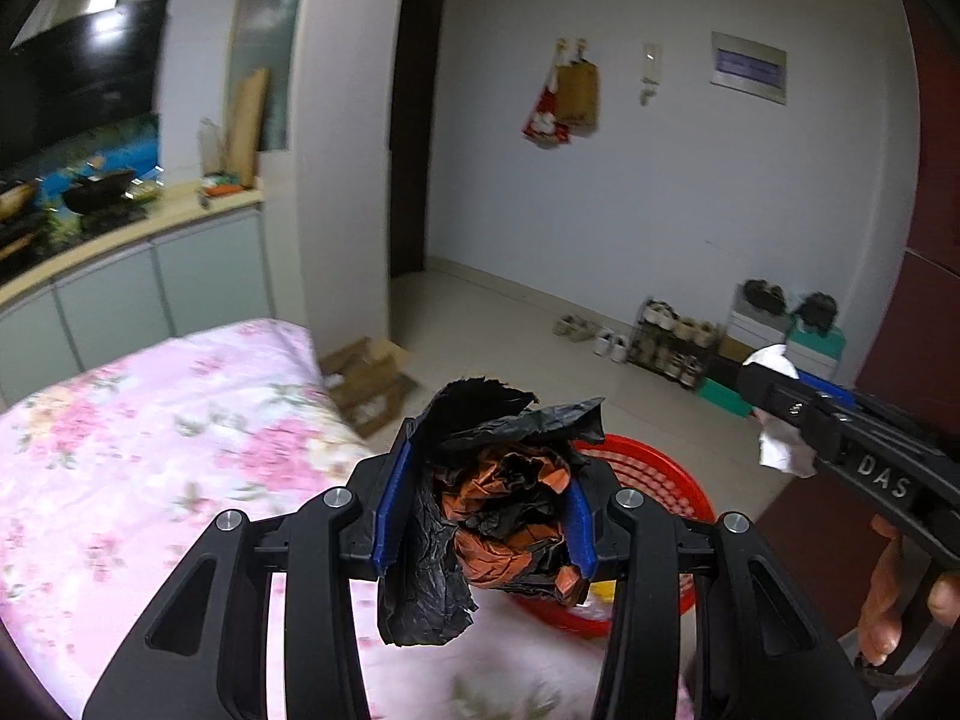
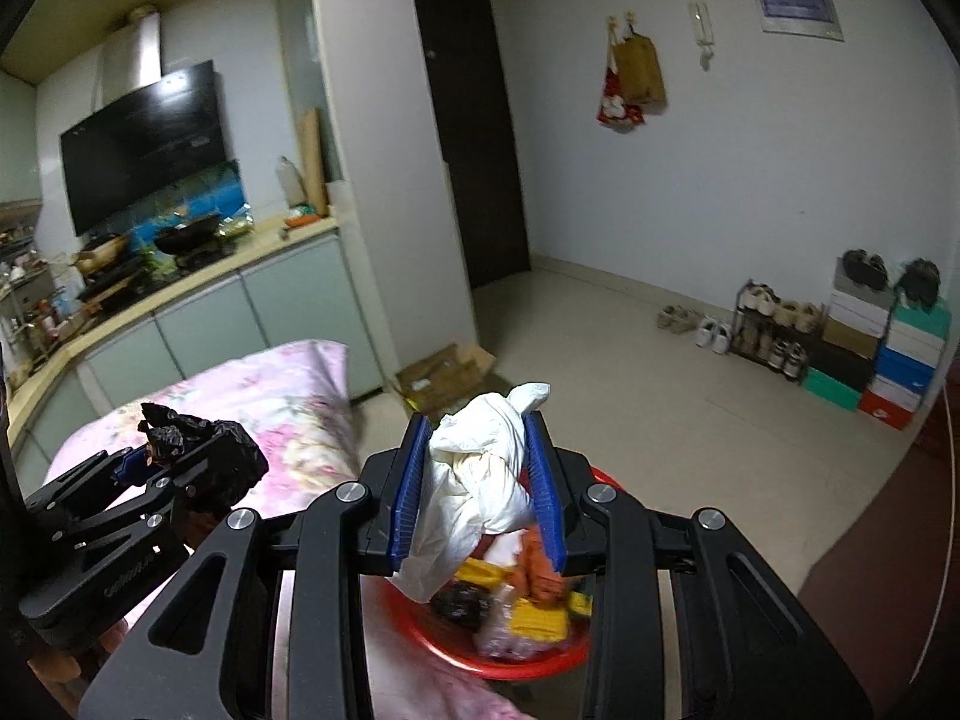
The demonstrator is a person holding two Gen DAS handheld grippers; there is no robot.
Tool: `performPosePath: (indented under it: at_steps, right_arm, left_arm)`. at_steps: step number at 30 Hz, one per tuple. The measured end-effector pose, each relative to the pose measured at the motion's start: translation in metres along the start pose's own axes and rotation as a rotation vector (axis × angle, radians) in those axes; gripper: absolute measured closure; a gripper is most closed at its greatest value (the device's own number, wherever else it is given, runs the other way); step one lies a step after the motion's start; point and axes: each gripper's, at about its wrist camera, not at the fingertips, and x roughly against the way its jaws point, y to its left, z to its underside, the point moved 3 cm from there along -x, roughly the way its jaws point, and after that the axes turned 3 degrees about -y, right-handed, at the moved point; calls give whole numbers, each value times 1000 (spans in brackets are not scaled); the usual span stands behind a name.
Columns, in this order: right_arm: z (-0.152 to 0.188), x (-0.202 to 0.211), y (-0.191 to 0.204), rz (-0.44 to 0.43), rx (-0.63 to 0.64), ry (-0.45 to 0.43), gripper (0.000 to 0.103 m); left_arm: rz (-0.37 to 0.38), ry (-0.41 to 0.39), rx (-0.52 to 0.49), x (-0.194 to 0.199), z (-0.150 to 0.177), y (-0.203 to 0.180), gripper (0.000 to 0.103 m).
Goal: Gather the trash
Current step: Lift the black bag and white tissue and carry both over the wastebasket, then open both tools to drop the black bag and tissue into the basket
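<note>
1. in the left wrist view, the left gripper (image 1: pixel 483 498) is seen closed partway on a crumpled black and orange plastic bag (image 1: pixel 486 504), which is pinched between the two blue pads and hangs below them. the bag is held above the edge of a bed covered with a pink floral sheet (image 1: pixel 150 450), just in front of a red basket (image 1: pixel 654 498) that is set at the corner of the bed. the right gripper (image 1: pixel 780 414) is seen at the right edge, with crumpled white paper (image 1: pixel 780 450) clamped in it; fingers of a hand (image 1: pixel 888 594) are wrapped round its handle.

2. in the right wrist view, the right gripper (image 2: pixel 480 480) is seen narrowly closed on the white paper (image 2: pixel 480 486), which is squeezed between the blue pads directly above the red basket (image 2: pixel 540 660). yellow, orange and black scraps are already held in the basket. the left gripper (image 2: pixel 174 456) is seen at the left with the black bag (image 2: pixel 210 444) in its grip, over the floral sheet (image 2: pixel 288 396).
</note>
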Motion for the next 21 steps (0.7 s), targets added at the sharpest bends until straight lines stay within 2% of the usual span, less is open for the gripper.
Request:
performPosePath:
  at_steps: [9, 18, 21]
  right_arm:
    - [15, -35, -31, 30, -49, 99, 71]
    - [31, -79, -43, 14, -84, 219, 69]
    - [34, -89, -47, 4, -118, 247, 56]
  left_arm:
    - [92, 120, -29, -58, 24, -34, 62]
    - [117, 230, -66, -100, 54, -59, 61]
    - [120, 251, -68, -108, 60, -62, 57]
